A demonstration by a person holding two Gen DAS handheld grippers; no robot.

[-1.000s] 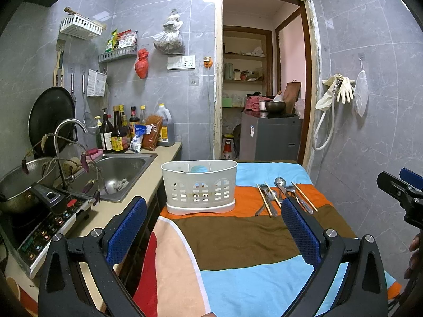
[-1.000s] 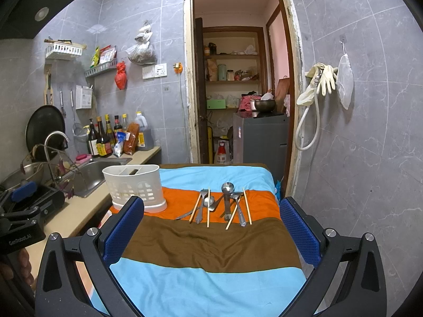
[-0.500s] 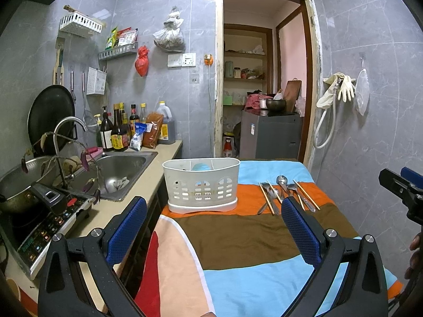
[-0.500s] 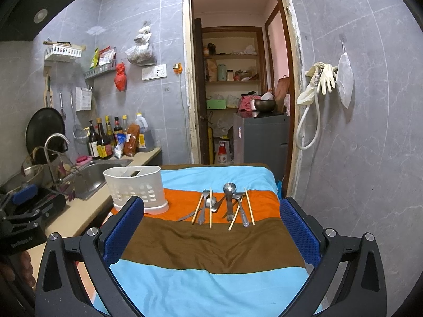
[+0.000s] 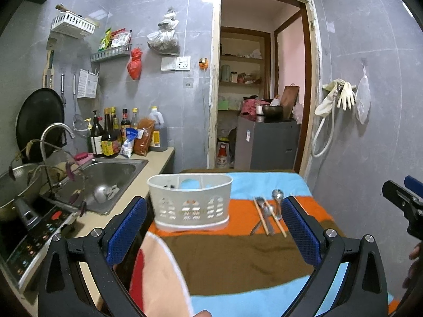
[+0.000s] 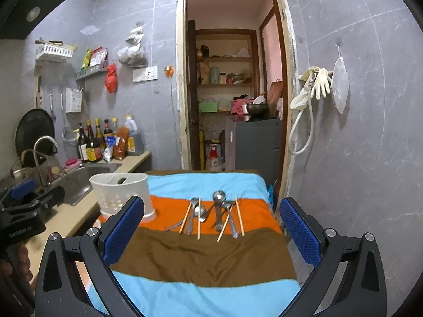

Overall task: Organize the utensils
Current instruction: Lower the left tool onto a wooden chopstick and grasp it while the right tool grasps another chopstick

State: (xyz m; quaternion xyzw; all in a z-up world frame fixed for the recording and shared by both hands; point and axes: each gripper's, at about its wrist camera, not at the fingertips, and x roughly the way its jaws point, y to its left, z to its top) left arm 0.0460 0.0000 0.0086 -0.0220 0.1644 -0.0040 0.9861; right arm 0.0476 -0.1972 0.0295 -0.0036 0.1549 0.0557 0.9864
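Utensils (image 6: 211, 215) lie in a loose row on the orange stripe of the striped cloth (image 6: 201, 253) that covers my desk: spoons, a fork and several wooden chopsticks, some crossing one another. They sit toward the far right part of the cloth, well apart from both my grippers. The cloth runs in bands of blue, orange, brown and blue again, with a peach and red patch near the left corner. To the left of the cutlery, near the cloth's left edge on the same orange band, stands the white utensil caddy (image 5: 189, 201), upright, with divided compartments and slotted walls. Left of the desk a steel sink (image 5: 111, 177) is set into the counter, with sauce bottles (image 5: 108, 134) lined up behind it. My left gripper (image 5: 214, 227) hovers above the near cloth, jaws spread wide and holding nothing. My right gripper (image 6: 211, 227) hovers likewise, jaws wide apart and empty, the cutlery framed between them.
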